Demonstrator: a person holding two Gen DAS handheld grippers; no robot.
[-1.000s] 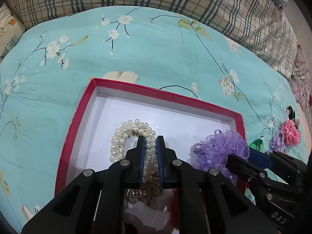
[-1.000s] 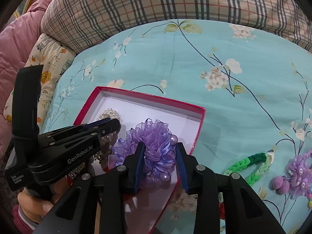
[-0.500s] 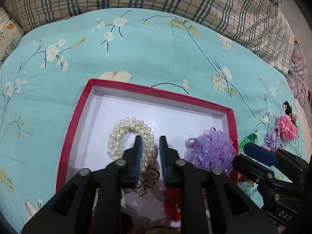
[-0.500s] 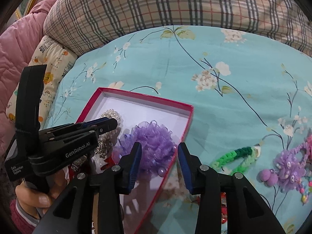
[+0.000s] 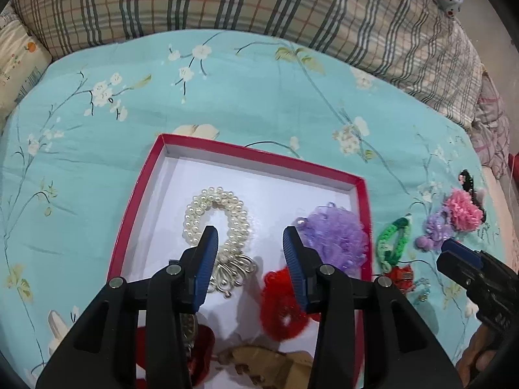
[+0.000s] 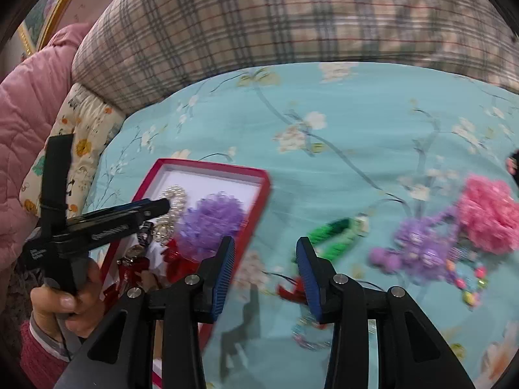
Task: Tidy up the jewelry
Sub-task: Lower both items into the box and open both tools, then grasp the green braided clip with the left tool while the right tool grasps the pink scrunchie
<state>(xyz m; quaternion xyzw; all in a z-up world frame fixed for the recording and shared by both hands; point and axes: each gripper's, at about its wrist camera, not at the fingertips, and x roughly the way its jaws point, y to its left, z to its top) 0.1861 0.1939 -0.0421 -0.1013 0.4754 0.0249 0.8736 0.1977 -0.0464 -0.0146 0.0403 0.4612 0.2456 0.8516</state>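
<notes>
No legible writing; left tongs (image 5: 249, 238) opening, nothing pinched, above pearl band (image 5: 215, 218) in red box (image 5: 259, 159) w/ purple scrunchie (image 5: 334, 233); right tongs (image 6: 264, 259) spread, empty, over bed (image 6: 356, 149) beside box, near green braid (image 6: 337, 235).

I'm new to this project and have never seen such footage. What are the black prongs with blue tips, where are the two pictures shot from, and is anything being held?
There is no robot here: a person holds a pincer tool in each hand, with a camera on each looking along its two fingers. One picture looks out from the left tool, the other from the right tool.

Both look down on a turquoise floral bedspread. A red box holds a pearl bracelet, a purple scrunchie and a red scrunchie. A green braided band and a pink scrunchie lie outside it.

Nothing is held: the left tool's jaws are opening above the pearls, and the right's stand open and empty.
</notes>
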